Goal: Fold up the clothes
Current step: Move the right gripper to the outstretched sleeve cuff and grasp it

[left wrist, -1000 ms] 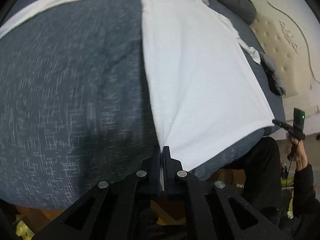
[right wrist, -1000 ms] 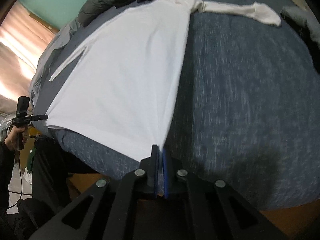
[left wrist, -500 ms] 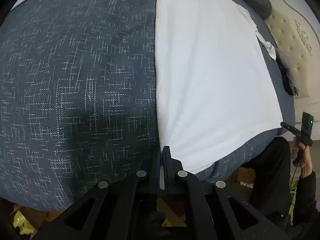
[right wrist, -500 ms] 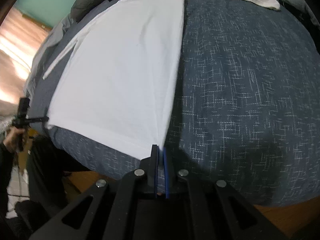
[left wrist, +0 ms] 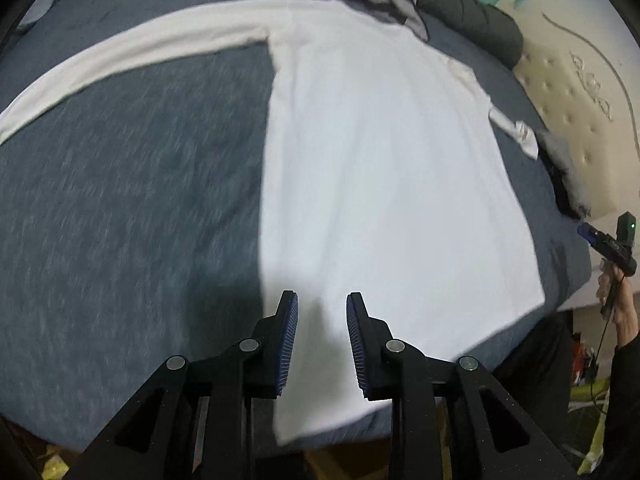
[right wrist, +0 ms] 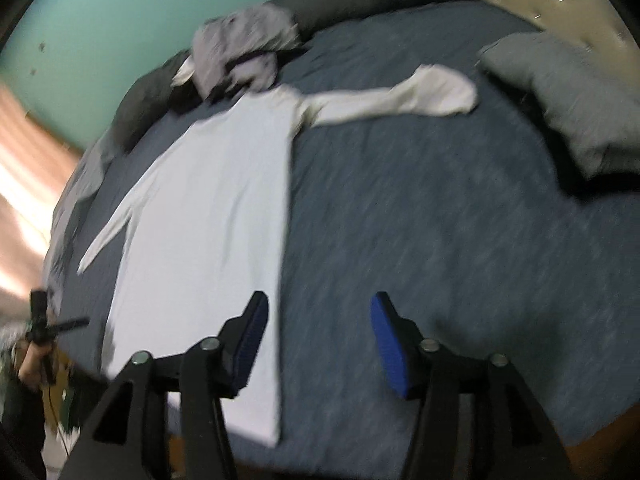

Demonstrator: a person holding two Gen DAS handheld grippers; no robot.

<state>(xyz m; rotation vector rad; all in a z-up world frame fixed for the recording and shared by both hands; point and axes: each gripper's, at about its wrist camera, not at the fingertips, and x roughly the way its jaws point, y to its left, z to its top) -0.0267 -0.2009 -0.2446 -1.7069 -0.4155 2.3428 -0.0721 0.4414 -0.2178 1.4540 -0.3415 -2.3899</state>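
Both grippers let go since half second back: left gripper (left wrist: pixel 319 338) part-open, right gripper (right wrist: pixel 318 342) wide, both empty. White long-sleeved cotton shirt (left wrist: pixel 384 168) flat, centre frame (sleeves splayed); fold sleeves inward along seams.

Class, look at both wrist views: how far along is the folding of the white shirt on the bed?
Done: the white long-sleeved shirt lies spread flat on the blue-grey bedspread. In hand: nothing; left gripper and right gripper are both open. Left: every fold; both sleeves are unfolded, one stretched out sideways.
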